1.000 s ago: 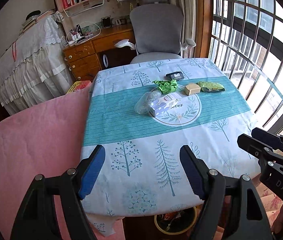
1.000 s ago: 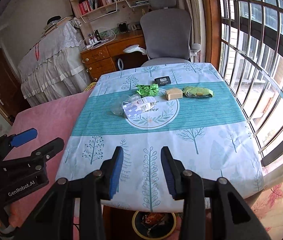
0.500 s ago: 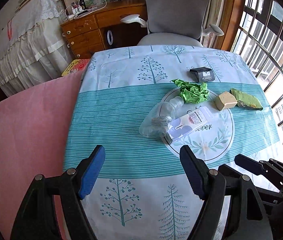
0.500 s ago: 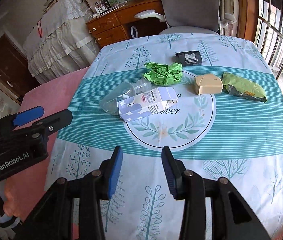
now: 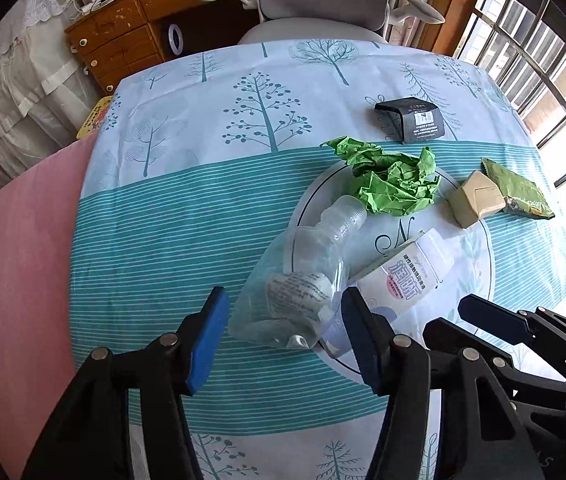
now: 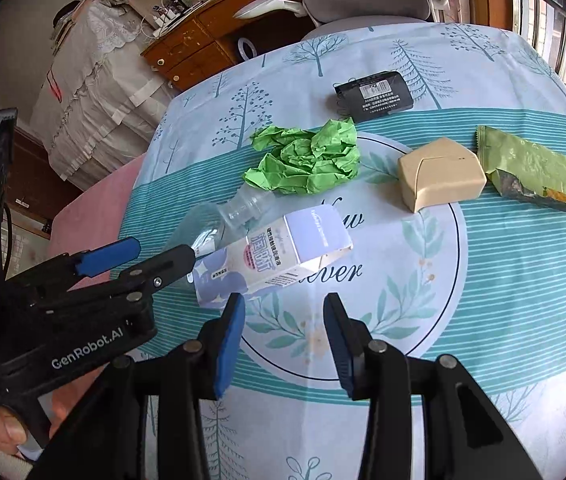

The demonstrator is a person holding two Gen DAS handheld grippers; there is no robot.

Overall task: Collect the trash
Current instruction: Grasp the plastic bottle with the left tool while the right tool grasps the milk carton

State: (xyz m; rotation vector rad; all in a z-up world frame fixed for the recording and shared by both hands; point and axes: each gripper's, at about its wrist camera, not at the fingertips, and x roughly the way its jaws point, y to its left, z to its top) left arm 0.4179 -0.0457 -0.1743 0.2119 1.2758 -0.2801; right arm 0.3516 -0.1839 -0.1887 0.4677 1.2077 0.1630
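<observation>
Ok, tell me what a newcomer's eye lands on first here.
Likely the crumpled green paper in the middle of the tree-print tablecloth, the brightest thing there. Just in front of it lie a crushed clear plastic bottle and a white and lilac carton touching each other, with the open left gripper closing in around the bottle's base. The open right gripper hovers just short of the carton.

Bare tabletop (image 5: pixel 171 216) is left open on the near and left sides of the litter. The clear plastic bottle (image 5: pixel 303 276) and the white carton (image 6: pixel 275 256) are pressed together, so no gap is offered between them. The right gripper (image 5: pixel 495 320) is crowded just beside the carton. Behind these, the crumpled green paper (image 6: pixel 307 160) is lodged against the bottle's neck.
</observation>
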